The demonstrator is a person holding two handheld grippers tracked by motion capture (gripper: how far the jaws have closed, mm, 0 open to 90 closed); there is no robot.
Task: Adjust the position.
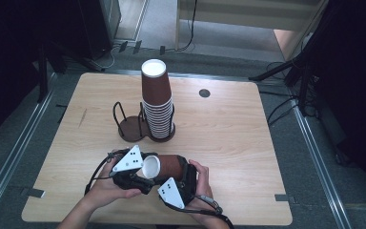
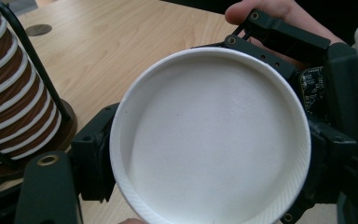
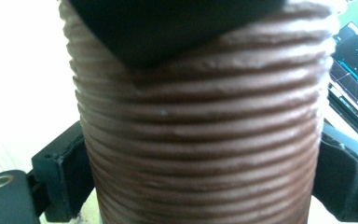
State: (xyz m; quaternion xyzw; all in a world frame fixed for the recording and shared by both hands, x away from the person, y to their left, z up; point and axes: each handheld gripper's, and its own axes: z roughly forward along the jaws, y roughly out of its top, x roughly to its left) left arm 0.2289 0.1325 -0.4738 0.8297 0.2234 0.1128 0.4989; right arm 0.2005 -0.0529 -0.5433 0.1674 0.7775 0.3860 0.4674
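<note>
between both grippers' closed jaws, one cup

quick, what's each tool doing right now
Left tool: at the rim of the brown paper cup; grip cannot be told.
Right tool: closed on the cup's ribbed body.

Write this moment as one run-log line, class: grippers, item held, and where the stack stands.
right gripper: shut on brown cup | left gripper: at cup's open rim, grip unclear | cup: sideways above table | cup stack: upright in wire holder
</note>
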